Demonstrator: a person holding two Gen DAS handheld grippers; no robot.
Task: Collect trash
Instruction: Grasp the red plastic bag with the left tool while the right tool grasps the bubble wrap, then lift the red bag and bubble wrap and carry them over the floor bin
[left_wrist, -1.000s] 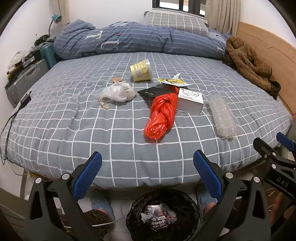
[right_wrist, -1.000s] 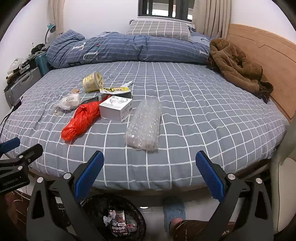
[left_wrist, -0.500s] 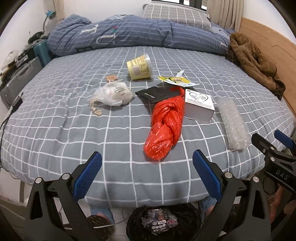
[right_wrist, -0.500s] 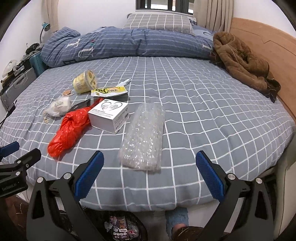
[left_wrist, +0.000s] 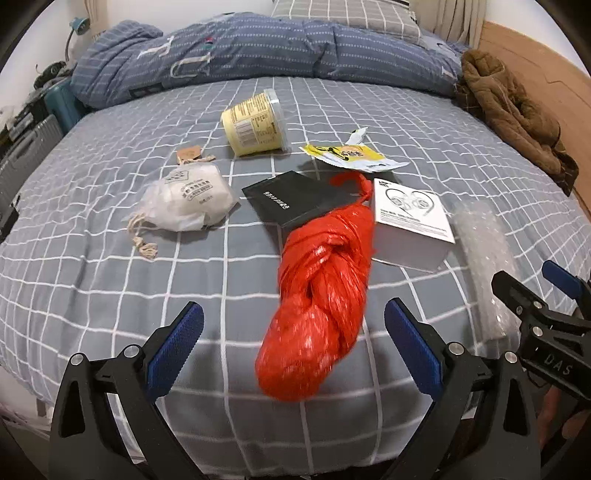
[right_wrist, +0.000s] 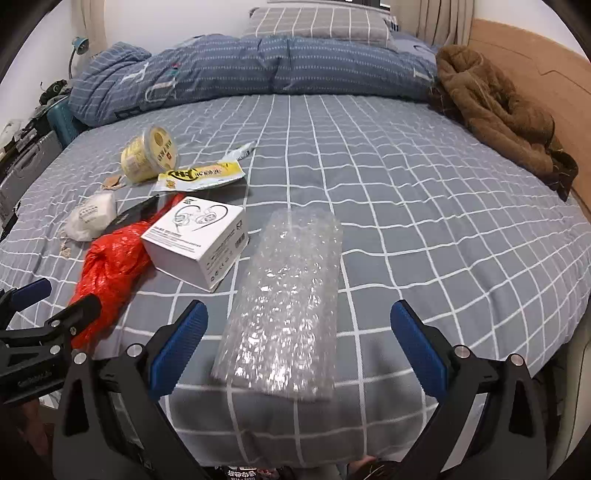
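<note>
Nothing collected yet by the look of it: both grippers, left (left_wrist: 293, 341) and right (right_wrist: 299, 339), jaws spread and empty, face the bed (right_wrist: 406, 192), red bag (left_wrist: 321, 295), white box (right_wrist: 195, 240), bubble wrap (right_wrist: 288, 310), tub (left_wrist: 255, 123) and wrappers all lying on it.

Both grippers are now closer to the bed than a second ago. The left gripper (left_wrist: 293, 345) now frames the near end of the red plastic bag (left_wrist: 321, 295), which fills far more of its view. The right gripper (right_wrist: 299, 345) now brackets the near end of the bubble wrap roll (right_wrist: 286, 314). The black bin has dropped out of the left view and barely shows in the right
</note>
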